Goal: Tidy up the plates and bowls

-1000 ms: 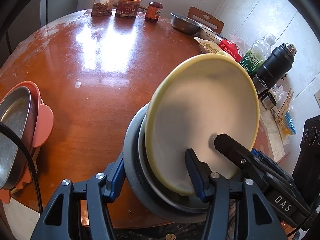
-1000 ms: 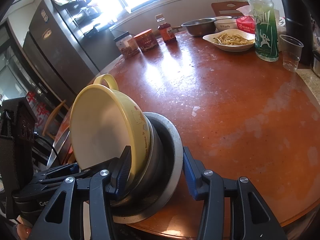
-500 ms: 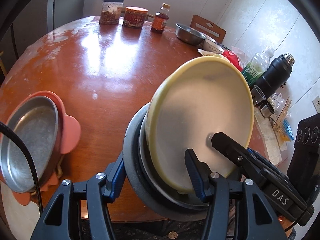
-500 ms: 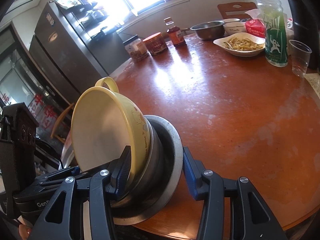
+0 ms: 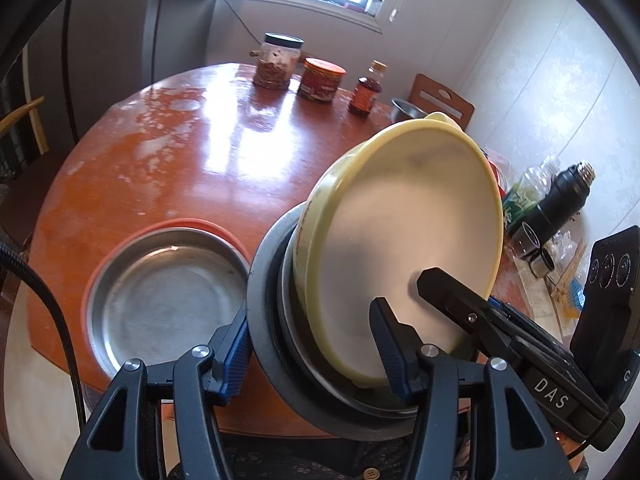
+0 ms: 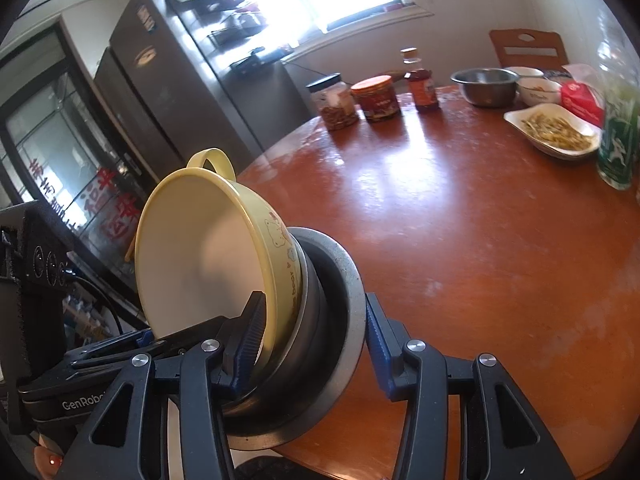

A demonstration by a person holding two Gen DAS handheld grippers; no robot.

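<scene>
- Our left gripper and right gripper each pinch the tilted bowl stack: yellow handled bowl nested in steel ones.
- Steel plate on orange plate near tabletop edge.

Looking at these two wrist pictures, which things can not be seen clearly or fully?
- Left wrist view: the steel bowl at the far table edge is mostly hidden by the yellow bowl.
- Left wrist view: the green bottle is blurred and partly hidden.
- Right wrist view: the green bottle is cut off by the lens edge.
- Both views: the metal dishes under the yellow bowl show rims only.
</scene>
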